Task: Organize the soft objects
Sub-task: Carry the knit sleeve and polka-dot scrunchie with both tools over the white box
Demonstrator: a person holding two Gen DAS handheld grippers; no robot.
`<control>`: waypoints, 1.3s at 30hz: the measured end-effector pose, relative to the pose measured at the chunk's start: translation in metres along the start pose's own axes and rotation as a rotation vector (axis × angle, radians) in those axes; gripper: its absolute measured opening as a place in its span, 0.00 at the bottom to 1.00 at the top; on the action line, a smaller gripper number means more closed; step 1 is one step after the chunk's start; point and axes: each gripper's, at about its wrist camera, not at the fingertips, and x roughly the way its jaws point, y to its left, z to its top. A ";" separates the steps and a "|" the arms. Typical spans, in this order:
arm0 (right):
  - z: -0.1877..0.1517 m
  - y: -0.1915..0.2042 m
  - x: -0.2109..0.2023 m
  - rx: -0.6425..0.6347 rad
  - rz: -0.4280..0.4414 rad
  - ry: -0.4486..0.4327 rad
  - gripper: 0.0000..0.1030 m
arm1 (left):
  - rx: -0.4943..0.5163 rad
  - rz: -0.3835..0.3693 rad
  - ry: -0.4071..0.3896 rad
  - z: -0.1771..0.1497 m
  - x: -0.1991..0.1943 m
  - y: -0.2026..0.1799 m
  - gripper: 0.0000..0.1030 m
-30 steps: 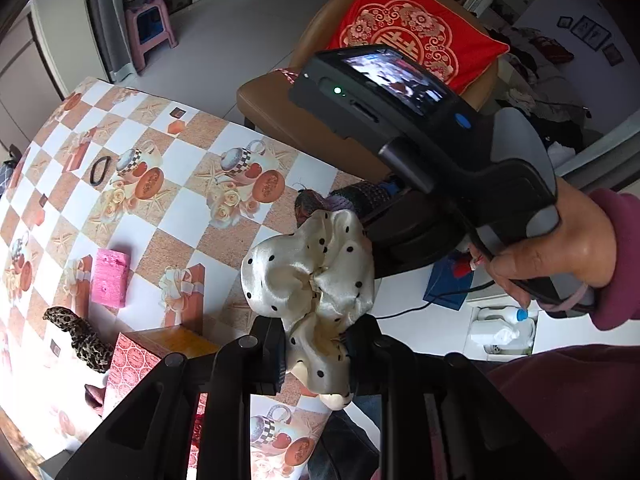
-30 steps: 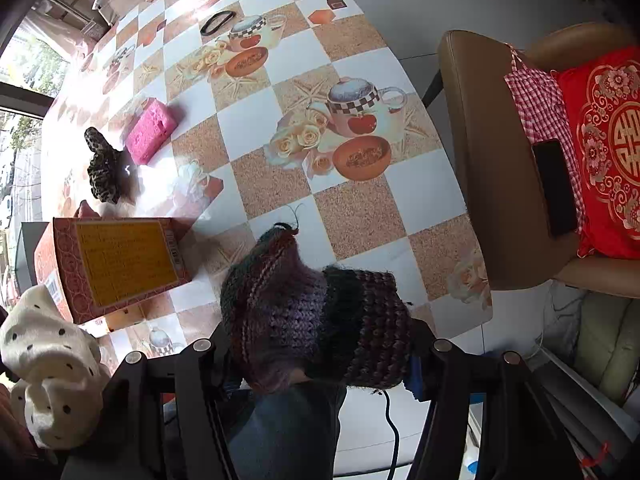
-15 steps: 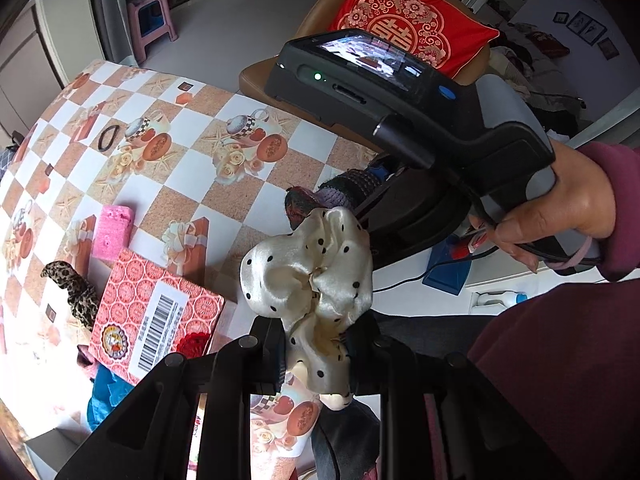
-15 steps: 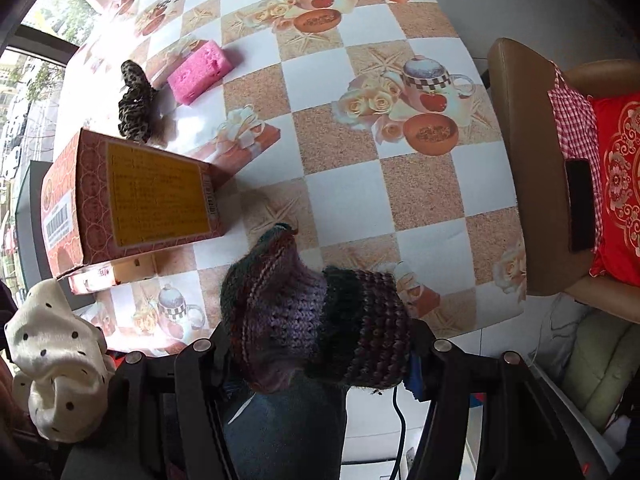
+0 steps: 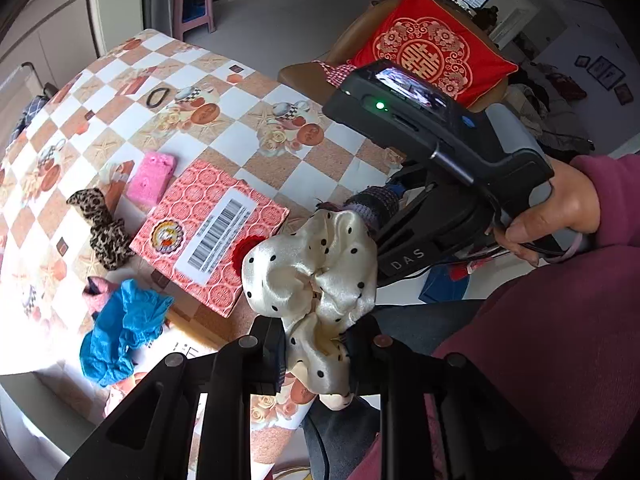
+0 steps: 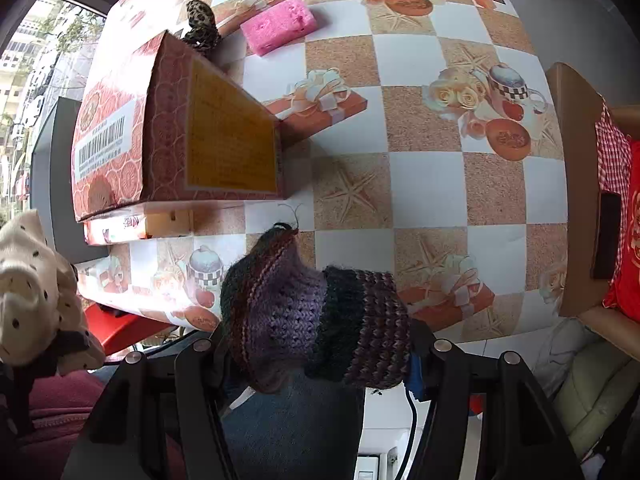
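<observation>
Both grippers have pulled back from the table point(image 5: 280, 92) since a second ago; the box point(image 5: 208, 228) now shows whole. Left gripper point(image 5: 316, 344) is clamped on the scrunchie point(image 5: 316, 276), which bulges above the fingers (satin, light, slippery, so grip the bunched middle). Right gripper point(image 6: 320, 344) is closed on the knit point(image 6: 312, 312), soft, stretchy, sagging, held off the near table edge.
</observation>
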 end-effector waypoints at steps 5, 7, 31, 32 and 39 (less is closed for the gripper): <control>0.000 0.020 0.007 -0.084 0.005 0.031 0.60 | -0.056 0.030 0.001 -0.020 -0.008 0.016 0.23; 0.000 0.029 0.011 -0.125 0.011 0.048 0.60 | -0.089 0.043 0.003 -0.030 -0.010 0.023 0.23; 0.027 0.202 0.020 -0.663 0.105 0.155 0.60 | -0.627 0.247 -0.125 -0.137 -0.069 0.103 0.23; 0.028 0.206 0.019 -0.666 0.115 0.160 0.60 | -0.656 0.259 -0.134 -0.143 -0.073 0.107 0.23; 0.024 0.240 0.030 -0.761 0.098 0.187 0.60 | -0.845 0.331 -0.190 -0.187 -0.095 0.135 0.23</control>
